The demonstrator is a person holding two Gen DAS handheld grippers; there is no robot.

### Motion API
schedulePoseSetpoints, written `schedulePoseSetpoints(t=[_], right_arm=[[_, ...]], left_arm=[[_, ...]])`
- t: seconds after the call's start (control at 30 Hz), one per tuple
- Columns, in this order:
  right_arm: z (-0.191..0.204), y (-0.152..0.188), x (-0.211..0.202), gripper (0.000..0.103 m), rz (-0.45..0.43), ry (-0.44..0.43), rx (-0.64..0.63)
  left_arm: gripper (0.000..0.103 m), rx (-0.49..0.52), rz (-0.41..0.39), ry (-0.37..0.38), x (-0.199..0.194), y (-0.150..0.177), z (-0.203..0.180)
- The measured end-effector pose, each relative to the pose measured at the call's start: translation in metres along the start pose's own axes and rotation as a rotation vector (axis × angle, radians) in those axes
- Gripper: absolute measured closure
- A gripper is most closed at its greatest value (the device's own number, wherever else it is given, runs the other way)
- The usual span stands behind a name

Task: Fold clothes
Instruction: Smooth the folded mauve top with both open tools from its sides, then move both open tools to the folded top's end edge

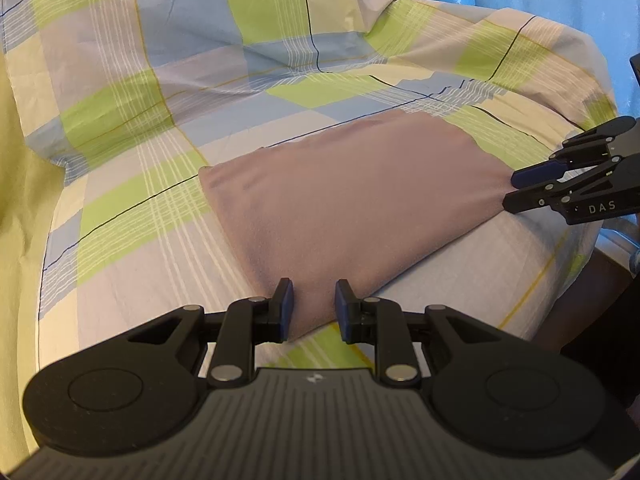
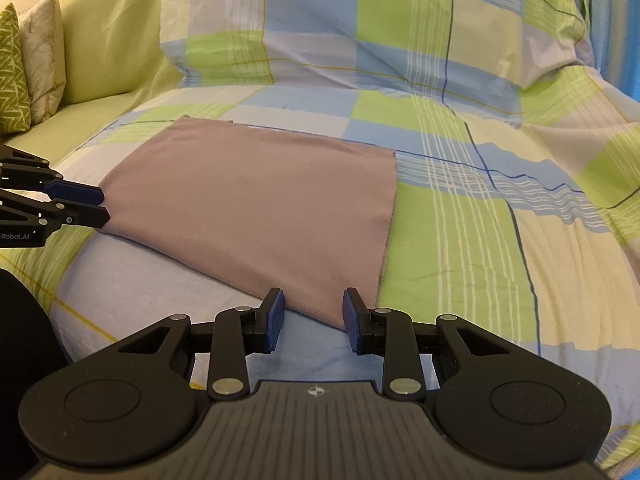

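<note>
Two grippers, left gripper (image 1: 311,307) and right gripper (image 2: 313,317), sit with jaws open at the two near corners of the flat mauve rectangular cloth (image 2: 256,204) lying on the checked green-and-blue bedsheet (image 2: 460,240), gripping nothing yet.

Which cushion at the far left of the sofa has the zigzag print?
The green cushion at the frame's left edge: white zigzags cover it. The beige cushion beside it carries only faint, irregular lines. Both show only in the right wrist view.
</note>
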State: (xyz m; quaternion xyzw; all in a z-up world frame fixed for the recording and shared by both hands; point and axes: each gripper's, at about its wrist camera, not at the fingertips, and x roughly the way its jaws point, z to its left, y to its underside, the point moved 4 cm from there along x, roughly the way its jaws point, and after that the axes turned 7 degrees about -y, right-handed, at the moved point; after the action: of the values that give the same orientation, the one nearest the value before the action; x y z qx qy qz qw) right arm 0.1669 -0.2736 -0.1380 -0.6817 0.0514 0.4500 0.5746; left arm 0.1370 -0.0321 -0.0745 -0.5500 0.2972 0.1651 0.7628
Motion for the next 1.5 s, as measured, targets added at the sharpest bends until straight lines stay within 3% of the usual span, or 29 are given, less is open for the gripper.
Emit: schedulePoseSetpoints(t=[0.23,0.37,0.47,0.57,0.67,0.73,0.83,0.93,1.07,1.17,1.27,1.43,1.5], right_arm=[[-0.013,0.000,-0.016,0.073,-0.052,0.068,0.057],[0.002,-0.004,-0.022,0.073,-0.093,0.021,-0.016],[0.024,-0.004,-0.016,0.074,-0.081,-0.029,-0.116],[0.039,-0.004,-0.006,0.074,-0.051,-0.058,-0.165],[0.032,-0.003,0.005,0.074,0.009,-0.085,-0.075],[0.019,-0.008,0.001,0.074,-0.019,-0.119,0.049],[0.008,-0.018,-0.011,0.072,-0.100,-0.134,0.118],[0.005,-0.024,-0.005,0.072,-0.117,-0.156,0.107],[0.010,-0.038,0.026,0.071,-0.009,-0.133,0.021],[0.008,-0.063,0.031,0.069,-0.057,-0.092,-0.007],[0.008,-0.087,0.041,0.069,-0.103,-0.146,0.009],[0.020,-0.098,0.089,0.069,-0.028,-0.239,-0.012],[0.021,-0.104,0.100,0.071,-0.036,-0.229,-0.057]], left_arm=[[0.083,0.037,0.005,-0.005,-0.002,-0.002,-0.003],[0.082,0.176,-0.027,-0.028,-0.017,0.001,-0.010],[0.082,0.283,-0.049,-0.043,-0.024,0.009,-0.016],[0.081,0.323,-0.063,-0.029,-0.024,0.010,-0.025],[0.081,0.318,-0.030,-0.003,-0.013,0.008,-0.032],[0.081,0.305,-0.019,0.014,-0.009,0.004,-0.035],[0.077,0.223,-0.040,0.049,-0.014,-0.008,-0.027],[0.077,0.191,-0.042,0.018,-0.003,-0.023,-0.013],[0.077,0.179,-0.007,0.001,0.027,-0.038,0.003],[0.077,0.159,-0.012,0.005,0.040,-0.050,0.016],[0.077,0.112,-0.039,0.005,0.050,-0.069,0.031],[0.077,0.130,-0.024,0.023,0.086,-0.082,0.030],[0.076,0.124,-0.030,0.008,0.099,-0.081,0.032]])
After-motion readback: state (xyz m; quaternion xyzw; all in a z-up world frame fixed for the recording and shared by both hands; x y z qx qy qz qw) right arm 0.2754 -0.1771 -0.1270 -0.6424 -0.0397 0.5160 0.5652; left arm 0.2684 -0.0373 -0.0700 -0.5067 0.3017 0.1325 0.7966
